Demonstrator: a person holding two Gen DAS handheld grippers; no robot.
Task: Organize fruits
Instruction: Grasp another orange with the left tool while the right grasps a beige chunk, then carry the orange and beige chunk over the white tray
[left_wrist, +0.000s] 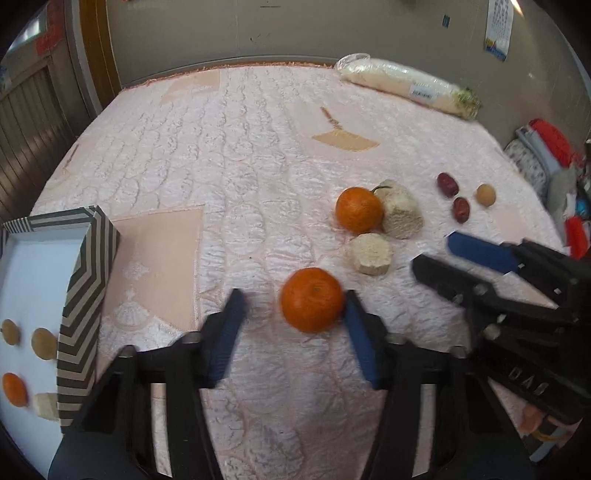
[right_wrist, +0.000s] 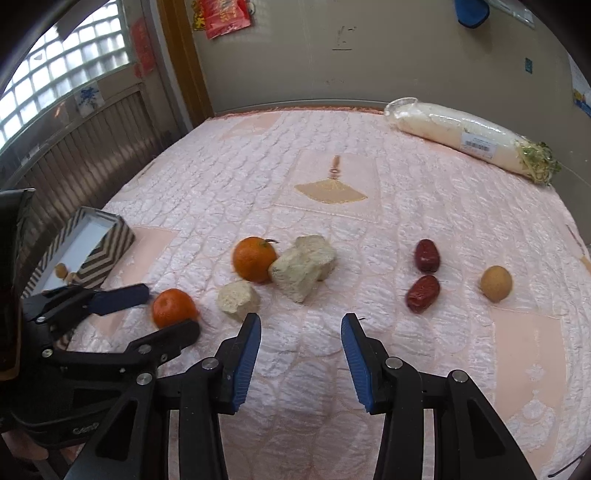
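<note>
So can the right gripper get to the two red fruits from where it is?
Probably yes. The right gripper has its jaws apart with nothing between them, and only bare quilt lies between it and the two red fruits, just ahead and to the right.

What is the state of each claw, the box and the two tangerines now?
left claw, open around near tangerine
right claw, open, empty
near tangerine, on the cloth, not gripped
far tangerine, loose, touching a pale chunk
box, lidless, partly filled
</note>
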